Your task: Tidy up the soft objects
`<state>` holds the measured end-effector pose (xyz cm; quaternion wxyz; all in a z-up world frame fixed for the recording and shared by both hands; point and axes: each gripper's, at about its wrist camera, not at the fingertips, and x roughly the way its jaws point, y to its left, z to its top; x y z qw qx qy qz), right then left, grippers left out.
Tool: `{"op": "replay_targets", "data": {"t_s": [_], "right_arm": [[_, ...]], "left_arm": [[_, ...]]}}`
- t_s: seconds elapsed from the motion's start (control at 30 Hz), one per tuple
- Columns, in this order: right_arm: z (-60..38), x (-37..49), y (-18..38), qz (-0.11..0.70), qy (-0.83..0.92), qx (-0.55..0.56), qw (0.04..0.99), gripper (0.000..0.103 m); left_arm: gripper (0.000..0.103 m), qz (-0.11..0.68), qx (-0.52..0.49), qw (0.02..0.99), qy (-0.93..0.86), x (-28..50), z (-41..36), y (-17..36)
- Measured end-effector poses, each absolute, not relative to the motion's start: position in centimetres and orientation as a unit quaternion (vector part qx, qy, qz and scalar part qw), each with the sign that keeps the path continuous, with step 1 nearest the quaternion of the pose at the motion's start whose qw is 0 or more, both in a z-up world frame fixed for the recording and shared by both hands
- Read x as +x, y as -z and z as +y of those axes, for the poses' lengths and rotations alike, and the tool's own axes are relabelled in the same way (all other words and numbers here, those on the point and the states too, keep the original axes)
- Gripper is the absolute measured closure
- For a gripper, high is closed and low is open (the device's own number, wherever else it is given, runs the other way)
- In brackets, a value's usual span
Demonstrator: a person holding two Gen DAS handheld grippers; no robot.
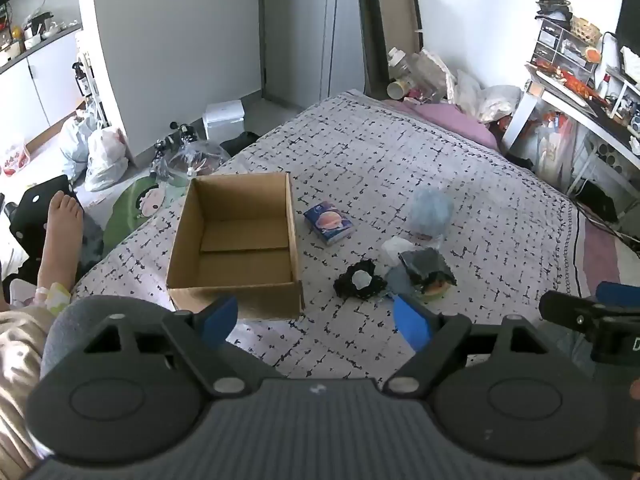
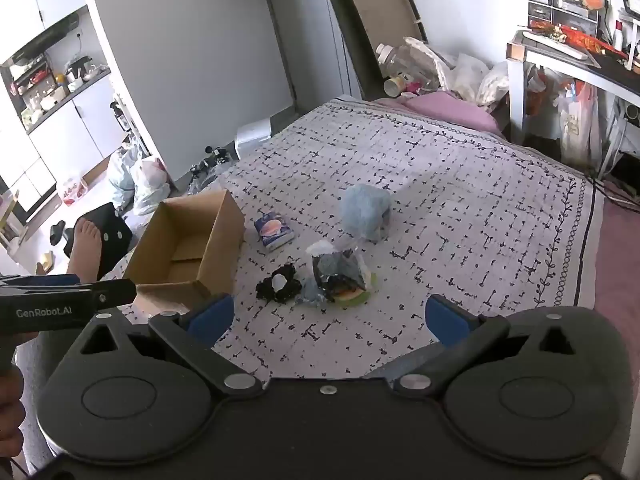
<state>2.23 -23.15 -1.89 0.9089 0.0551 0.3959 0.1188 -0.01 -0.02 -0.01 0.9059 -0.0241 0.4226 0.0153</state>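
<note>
1. Left wrist view: the opening step is judged to be in hand. The cardboard box is seen empty on the bed, and no soft object has been stowed.
2. Left wrist view: the soft objects lie to the right of the box: a tissue pack just beside it, a pale blue fluffy item further off, a black scrunchie, and a bagged bundle next to the scrunchie.
3. Left wrist view: the left claw is held above the near edge of the bed, fingers spread wide, nothing pinched. It is aimed between the box and the scrunchie.
4. Right wrist view: the right claw is likewise spread and empty, held above the bed short of the scrunchie and the bagged bundle.
5. Right wrist view: the box lies to the left, the blue fluffy item beyond the bundle, the tissue pack between box and bundle.
6. Next move, as judged: one claw is to be lowered over the nearest soft object, closed gently, and carried over the box opening.
</note>
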Motion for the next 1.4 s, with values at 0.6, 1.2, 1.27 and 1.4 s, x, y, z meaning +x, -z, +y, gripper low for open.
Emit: {"op": "replay_targets", "data": {"t_s": [0.6,1.2,1.27,1.4], "right_arm": [[-23.7,1.6,0.7,0.385,-0.106,0.049,0.915,0.000],[-23.3,1.3,0.5,0.380,-0.096,0.031,0.919,0.000],[-23.3,1.3,0.6,0.381,-0.096,0.031,0.919,0.000],[-23.3,1.1,0.6,0.380,-0.091,0.028,0.920,0.000]], "left_arm": [[0.019,0.408,-0.024,0.913,-0.009,-0.4,-0.6,-1.3],[0.019,0.409,-0.025,0.912,0.004,-0.4,-0.5,-1.0],[0.019,0.410,-0.025,0.912,0.004,-0.4,-0.5,-0.9],[0.019,0.409,-0.022,0.912,0.007,-0.5,-0.6,-0.9]]}}
